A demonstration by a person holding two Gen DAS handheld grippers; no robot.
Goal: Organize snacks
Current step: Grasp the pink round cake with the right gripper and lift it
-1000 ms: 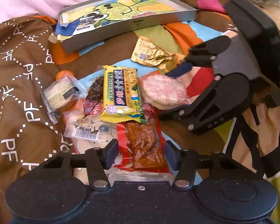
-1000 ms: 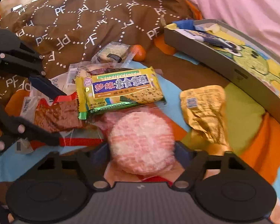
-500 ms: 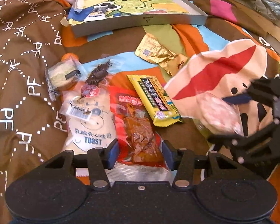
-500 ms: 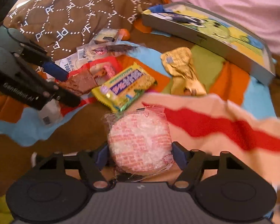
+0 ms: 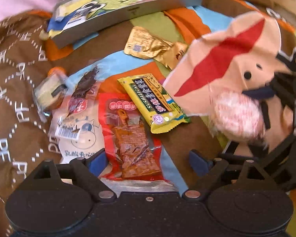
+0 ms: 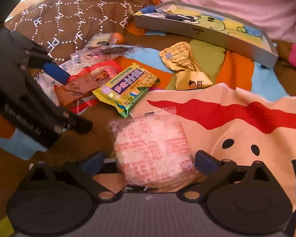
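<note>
The right gripper [image 6: 149, 163] has its fingers spread wide; the round rice cracker packet [image 6: 152, 150] lies between them on the bedspread [image 6: 236, 142], touching neither fingertip. The left gripper [image 5: 146, 160] fingers are open, straddling the red snack packet [image 5: 132, 138], not gripping it.

Glossy gold foil pouch [image 6: 182, 63]; clear crinkly plastic on the rice cracker [image 6: 154, 150]; matt, perhaps cardboard, tray [image 6: 205, 34]
</note>
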